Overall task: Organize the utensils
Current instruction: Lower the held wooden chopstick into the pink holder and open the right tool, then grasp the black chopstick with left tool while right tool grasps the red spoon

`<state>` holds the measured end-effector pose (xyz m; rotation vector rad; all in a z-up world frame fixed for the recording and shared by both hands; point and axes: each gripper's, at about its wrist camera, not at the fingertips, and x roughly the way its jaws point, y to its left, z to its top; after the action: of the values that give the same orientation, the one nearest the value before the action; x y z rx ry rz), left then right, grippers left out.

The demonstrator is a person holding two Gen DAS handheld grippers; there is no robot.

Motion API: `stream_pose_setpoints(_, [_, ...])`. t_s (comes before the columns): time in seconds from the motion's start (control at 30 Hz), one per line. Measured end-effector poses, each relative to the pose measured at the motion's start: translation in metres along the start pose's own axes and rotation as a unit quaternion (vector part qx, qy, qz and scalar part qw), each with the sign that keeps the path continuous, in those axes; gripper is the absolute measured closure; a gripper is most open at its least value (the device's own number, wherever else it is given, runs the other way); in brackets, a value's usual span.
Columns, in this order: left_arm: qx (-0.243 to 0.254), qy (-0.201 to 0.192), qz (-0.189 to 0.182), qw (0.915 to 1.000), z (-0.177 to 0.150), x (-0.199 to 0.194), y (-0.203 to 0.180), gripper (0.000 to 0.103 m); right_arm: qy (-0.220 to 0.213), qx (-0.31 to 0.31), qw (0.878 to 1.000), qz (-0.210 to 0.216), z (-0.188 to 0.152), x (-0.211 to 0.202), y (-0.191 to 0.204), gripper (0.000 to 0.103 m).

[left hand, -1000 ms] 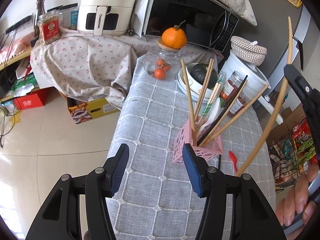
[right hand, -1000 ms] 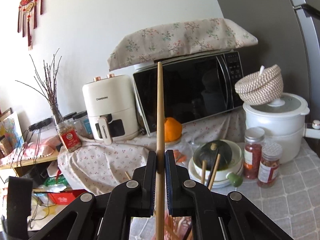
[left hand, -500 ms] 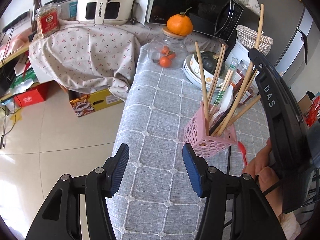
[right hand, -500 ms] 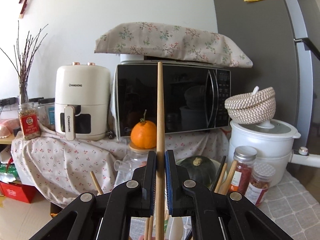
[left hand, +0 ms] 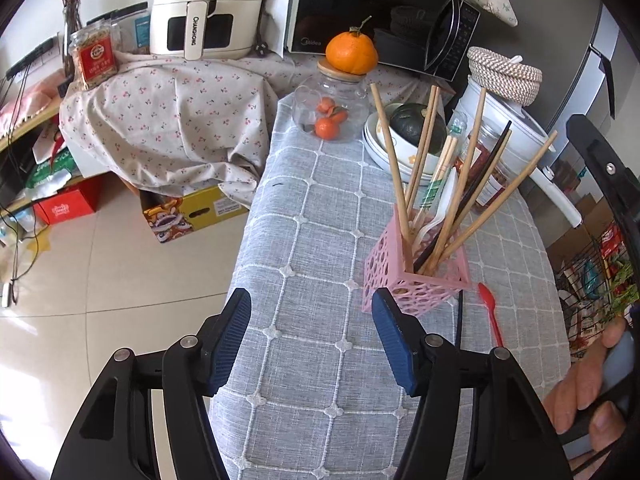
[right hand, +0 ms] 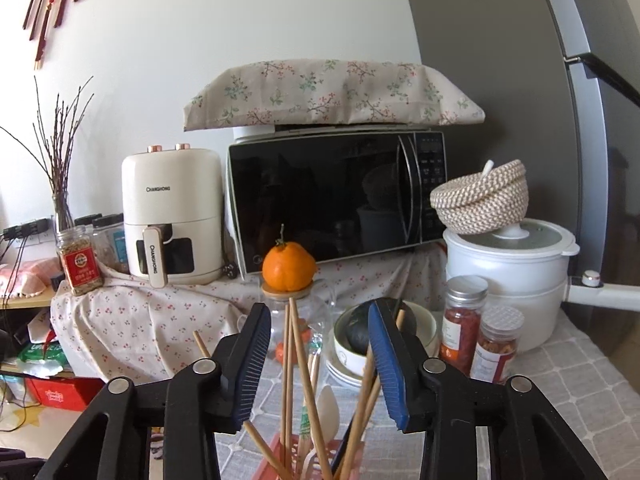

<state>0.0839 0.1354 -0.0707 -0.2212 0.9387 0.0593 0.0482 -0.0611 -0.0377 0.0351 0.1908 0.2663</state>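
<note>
Left wrist view: most sticks are in the pink holder (left hand: 412,280); a red spoon (left hand: 489,312) is not.

Chopsticks (left hand: 424,176) and a white spoon (left hand: 440,208) stand in the pink holder near the right edge of the tabletop (left hand: 312,208). The red spoon and a thin dark stick (left hand: 460,328) lie flat just beside it, so some work looks left. The left gripper (left hand: 310,338) is wide apart and holds nothing, low over the near edge. The right gripper (right hand: 318,364) is spread wide too, right above the chopsticks, gripping none.
</note>
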Motion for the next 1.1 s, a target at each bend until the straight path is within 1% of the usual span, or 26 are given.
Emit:
stream_pose_setpoints(0.1, [0.010,0.000,-0.003,0.9999,-0.004,-0.001,-0.008,0.033,0.030,0.001,1.000,0.000,0.003,-0.013,-0.021,0.043])
stream_pose_setpoints(0.13, [0.012,0.002,-0.004,0.9999,-0.005,0.000,-0.011,0.032,0.040,0.000,0.999,-0.003,0.003,-0.017,-0.028,0.042])
stream_pose_setpoints(0.27, [0.023,0.013,-0.012,0.9996,-0.012,0.004,-0.025,0.030,0.078,-0.007,0.997,-0.027,-0.003,-0.029,-0.057,0.036])
stream_pose_setpoints(0.3, [0.028,0.017,-0.013,0.9994,-0.013,0.006,-0.029,0.030,0.090,-0.010,0.995,-0.034,-0.005,-0.031,-0.064,0.033])
stream_pose_setpoints(0.53, [0.059,0.041,-0.011,0.9973,-0.026,0.020,-0.057,0.028,0.175,0.008,0.983,-0.057,-0.029,-0.030,-0.111,0.026])
stream_pose_setpoints(0.7, [0.077,0.068,-0.015,0.9946,-0.037,0.034,-0.073,0.028,0.241,0.030,0.969,-0.055,-0.048,-0.012,-0.133,0.024])
stream_pose_setpoints(0.83, [0.091,0.084,-0.016,0.9922,-0.043,0.044,-0.082,0.028,0.291,0.020,0.955,-0.047,-0.063,0.010,-0.140,0.024])
stream_pose_setpoints(0.97, [0.098,0.092,-0.013,0.9908,-0.045,0.051,-0.089,0.028,0.339,0.012,0.940,-0.034,-0.078,0.032,-0.142,0.024])
stream_pose_setpoints(1.1, [0.102,0.099,-0.012,0.9898,-0.046,0.056,-0.093,0.028,0.388,0.012,0.921,-0.027,-0.096,0.058,-0.147,0.024])
